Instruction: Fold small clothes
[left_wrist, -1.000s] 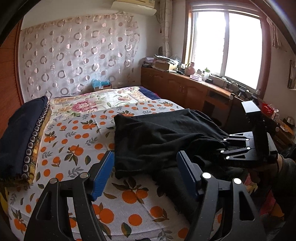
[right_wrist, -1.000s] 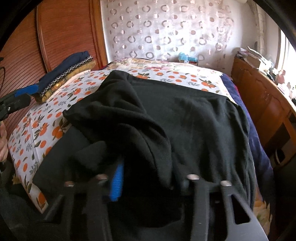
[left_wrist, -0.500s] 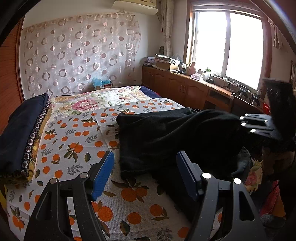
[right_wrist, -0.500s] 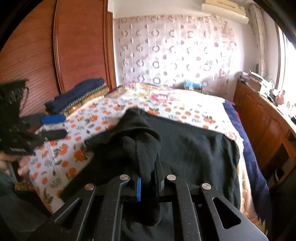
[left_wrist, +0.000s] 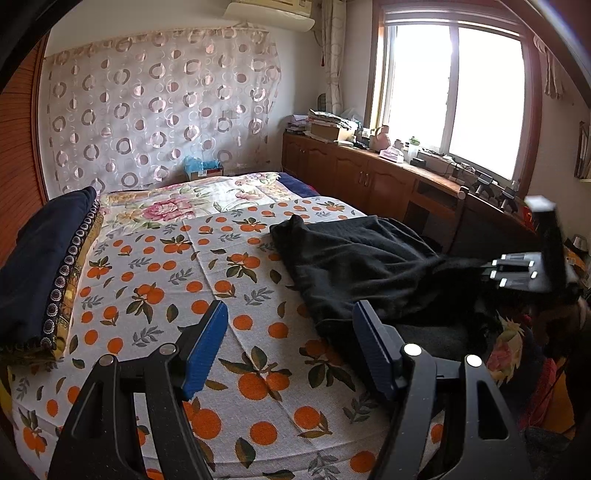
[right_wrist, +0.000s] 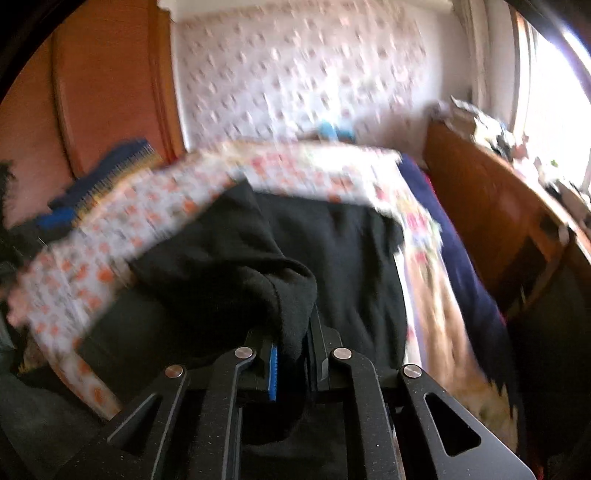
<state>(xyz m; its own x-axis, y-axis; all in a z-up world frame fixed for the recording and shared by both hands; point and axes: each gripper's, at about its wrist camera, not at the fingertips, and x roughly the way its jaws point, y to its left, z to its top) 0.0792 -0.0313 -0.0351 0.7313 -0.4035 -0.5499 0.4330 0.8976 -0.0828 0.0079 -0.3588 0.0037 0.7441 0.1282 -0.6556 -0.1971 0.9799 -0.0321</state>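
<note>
Right claw (right_wrist: 291, 354) grips a bunched fold of the black garment (left_wrist: 369, 266), jaws easing apart; left claw (left_wrist: 291, 343) released, empty above the bed (left_wrist: 221, 295). Folding barely begun: garment rumpled.

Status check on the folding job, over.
Left gripper open, empty, over the bed. Right gripper fingers opening, black garment pinched between them. Nothing in the way.

Daylight glaring through blown-out window (left_wrist: 456, 92), left view sharp, right view motion-blurred, fisheye edges dark
</note>
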